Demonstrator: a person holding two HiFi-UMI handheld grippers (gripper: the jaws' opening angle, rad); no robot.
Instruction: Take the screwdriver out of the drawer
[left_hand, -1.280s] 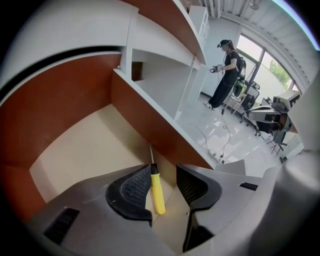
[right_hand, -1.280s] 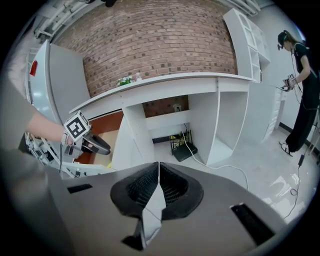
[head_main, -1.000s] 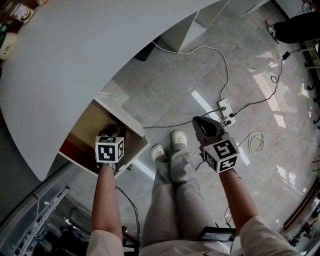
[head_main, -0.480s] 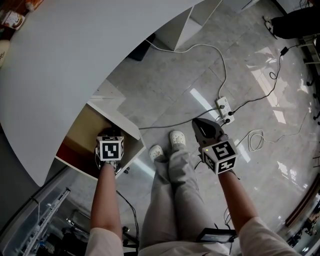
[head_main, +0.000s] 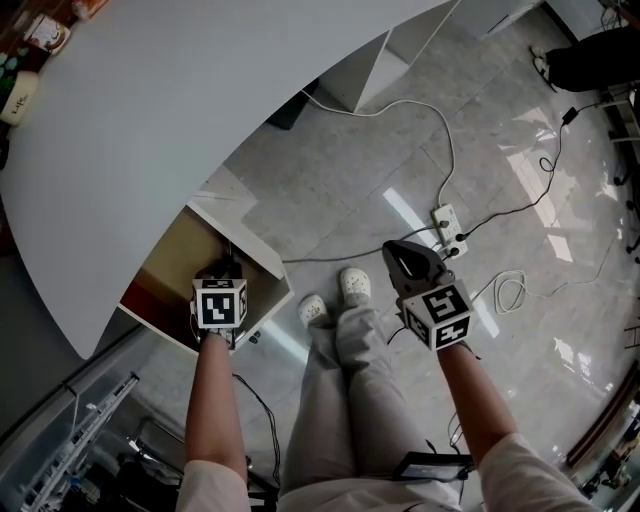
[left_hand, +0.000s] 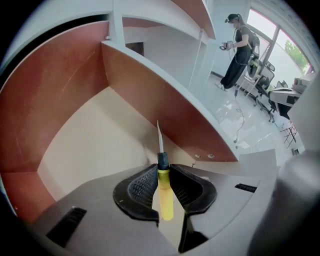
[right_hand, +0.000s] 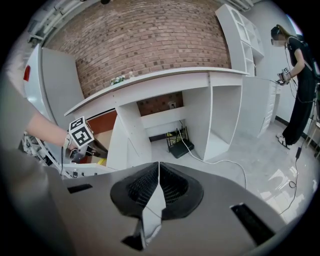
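one yellow-handled screwdriver (left_hand: 165, 196) in the one open drawer (left_hand: 85, 145), both jaws of the left gripper (left_hand: 162, 172) closing onto its handle. right gripper (right_hand: 158, 172) is pressed together, empty.

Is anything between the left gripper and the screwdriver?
Nothing. Left gripper view: the jaws of the left gripper are closing on the yellow handle of the screwdriver in the drawer.
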